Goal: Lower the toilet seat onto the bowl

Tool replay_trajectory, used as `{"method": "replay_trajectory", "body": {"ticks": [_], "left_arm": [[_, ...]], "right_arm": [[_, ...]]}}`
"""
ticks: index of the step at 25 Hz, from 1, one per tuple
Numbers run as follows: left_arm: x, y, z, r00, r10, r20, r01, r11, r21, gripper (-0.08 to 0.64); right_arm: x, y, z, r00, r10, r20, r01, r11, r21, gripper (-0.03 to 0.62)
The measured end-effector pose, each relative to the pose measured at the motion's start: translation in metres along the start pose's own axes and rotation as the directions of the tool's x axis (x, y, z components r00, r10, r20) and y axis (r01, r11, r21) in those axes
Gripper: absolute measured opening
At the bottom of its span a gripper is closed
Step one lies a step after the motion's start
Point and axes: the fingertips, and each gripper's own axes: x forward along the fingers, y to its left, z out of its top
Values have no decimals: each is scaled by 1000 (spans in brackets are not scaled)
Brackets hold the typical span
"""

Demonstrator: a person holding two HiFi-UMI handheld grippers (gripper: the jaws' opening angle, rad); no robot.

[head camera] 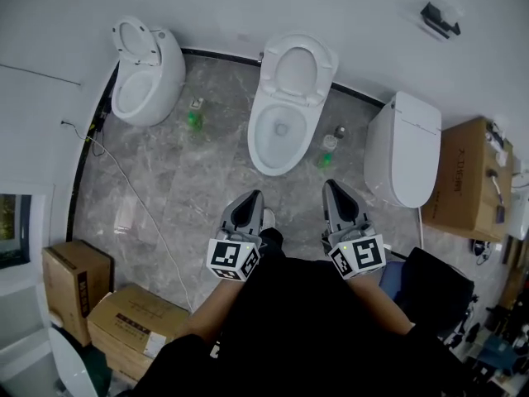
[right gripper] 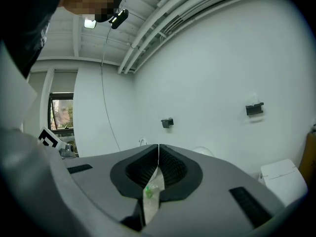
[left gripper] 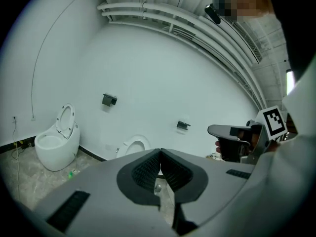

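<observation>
Three white toilets stand along the wall. The middle toilet (head camera: 285, 106) is straight ahead, its seat (head camera: 296, 71) raised against the wall above the open bowl (head camera: 279, 132). Both my grippers hover side by side over the floor, short of that bowl and touching nothing. The left gripper (head camera: 252, 197) is shut and empty, and so is the right gripper (head camera: 331, 186). In the left gripper view the shut left gripper (left gripper: 159, 153) points at the raised seat (left gripper: 134, 144), with the right gripper (left gripper: 232, 132) beside it. The right gripper (right gripper: 158, 147) also shows shut in its own view.
A left toilet (head camera: 142, 73) has its seat up; a right toilet (head camera: 405, 149) has its lid down. Green bottles (head camera: 194, 119) (head camera: 327, 157) stand on the floor beside the middle bowl. Cardboard boxes (head camera: 78, 279) (head camera: 471, 176) sit at both sides. A cable (head camera: 124, 176) runs across the floor.
</observation>
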Motion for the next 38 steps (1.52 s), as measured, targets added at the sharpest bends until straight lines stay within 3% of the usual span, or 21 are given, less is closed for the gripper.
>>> {"method": "replay_trajectory", "body": {"ticks": [7, 14, 21, 24, 27, 32, 38], "left_arm": [[45, 44, 22, 999, -37, -21, 37, 999, 17, 17], [60, 72, 27, 998, -56, -4, 56, 998, -12, 16], [65, 72, 29, 997, -75, 17, 75, 997, -7, 17], [72, 73, 32, 997, -78, 24, 77, 997, 29, 17], [83, 76, 40, 998, -55, 34, 51, 994, 96, 17], [114, 83, 48, 999, -33, 28, 31, 996, 80, 17], [187, 99, 58, 999, -36, -24, 39, 994, 100, 17]], "right_arm": [[49, -15, 6, 998, -62, -27, 62, 998, 4, 32], [75, -24, 6, 993, -109, -53, 109, 994, -8, 32], [72, -36, 6, 989, -136, -52, 135, 990, -30, 32], [77, -44, 4, 991, -129, -34, 129, 991, -21, 32], [83, -58, 2, 985, -163, -55, 163, 987, -9, 33], [100, -92, 0, 980, -184, -79, 184, 983, -5, 34], [153, -146, -4, 980, -170, -100, 172, 985, 13, 34]]}}
